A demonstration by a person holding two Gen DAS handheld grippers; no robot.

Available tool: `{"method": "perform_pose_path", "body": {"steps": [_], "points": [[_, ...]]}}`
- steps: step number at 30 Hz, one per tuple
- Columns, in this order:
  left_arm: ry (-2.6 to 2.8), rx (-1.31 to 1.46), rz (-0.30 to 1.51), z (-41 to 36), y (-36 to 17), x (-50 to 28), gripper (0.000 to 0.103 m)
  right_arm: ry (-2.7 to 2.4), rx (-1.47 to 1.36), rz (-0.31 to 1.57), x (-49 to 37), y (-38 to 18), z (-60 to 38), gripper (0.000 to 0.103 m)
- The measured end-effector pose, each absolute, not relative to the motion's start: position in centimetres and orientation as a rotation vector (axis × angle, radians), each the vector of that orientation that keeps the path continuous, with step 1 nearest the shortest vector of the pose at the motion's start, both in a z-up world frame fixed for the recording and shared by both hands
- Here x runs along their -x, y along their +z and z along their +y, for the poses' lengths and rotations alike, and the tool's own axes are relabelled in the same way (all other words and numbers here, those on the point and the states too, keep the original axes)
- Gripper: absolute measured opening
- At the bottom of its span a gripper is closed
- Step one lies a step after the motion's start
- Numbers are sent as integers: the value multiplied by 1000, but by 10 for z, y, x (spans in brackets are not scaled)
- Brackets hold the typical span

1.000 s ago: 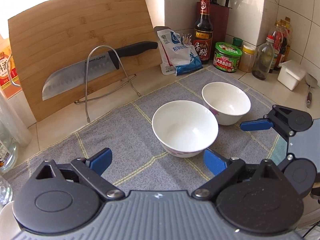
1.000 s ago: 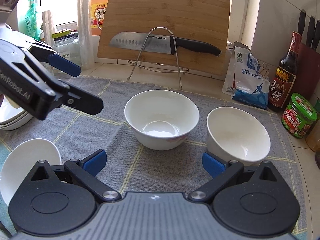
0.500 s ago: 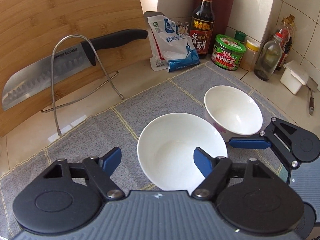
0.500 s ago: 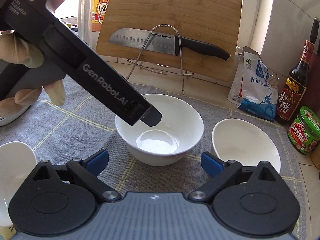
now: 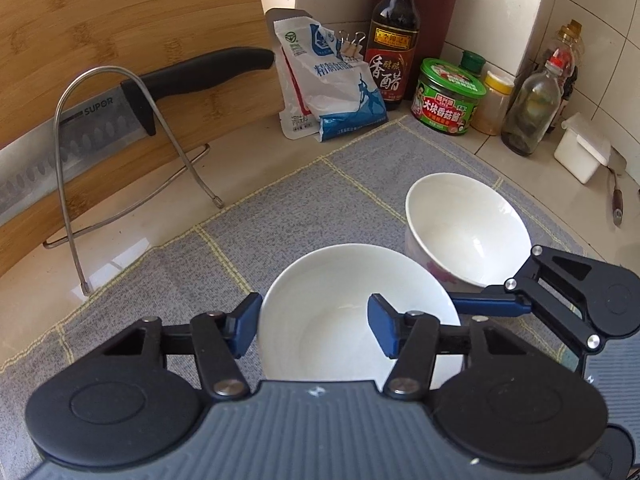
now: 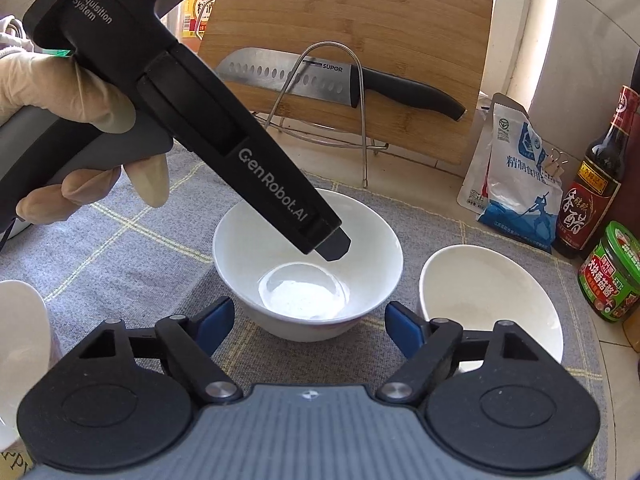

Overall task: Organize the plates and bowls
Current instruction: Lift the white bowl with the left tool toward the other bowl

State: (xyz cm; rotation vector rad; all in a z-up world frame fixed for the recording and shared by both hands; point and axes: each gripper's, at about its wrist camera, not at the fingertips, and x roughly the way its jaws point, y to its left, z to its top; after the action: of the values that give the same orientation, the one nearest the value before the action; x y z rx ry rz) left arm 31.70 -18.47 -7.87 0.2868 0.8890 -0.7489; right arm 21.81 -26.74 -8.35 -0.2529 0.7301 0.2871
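Two white bowls stand on a grey checked cloth. My left gripper is open and straddles the left rim of the middle bowl, one finger outside it and one inside. In the right wrist view its finger dips into that bowl. The second bowl stands to the right, also seen in the right wrist view. My right gripper is open just in front of the middle bowl. A third white bowl shows at the left edge.
A bamboo cutting board with a knife on a wire rack stands at the back. A salt bag, vinegar bottle, green-lidded jar and other bottles line the back right corner. A white box sits far right.
My left gripper has moved forward and down onto the middle bowl, and its fingers have narrowed around the rim. My right gripper has edged closer to the bowls.
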Motion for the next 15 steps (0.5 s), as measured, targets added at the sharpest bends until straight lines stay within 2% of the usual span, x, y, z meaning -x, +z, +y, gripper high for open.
{"method": "perform_pose_path", "body": {"steps": [15], "points": [[-780, -307, 907, -185, -82, -321, 56, 298, 254, 724, -220, -82, -267, 83]]}}
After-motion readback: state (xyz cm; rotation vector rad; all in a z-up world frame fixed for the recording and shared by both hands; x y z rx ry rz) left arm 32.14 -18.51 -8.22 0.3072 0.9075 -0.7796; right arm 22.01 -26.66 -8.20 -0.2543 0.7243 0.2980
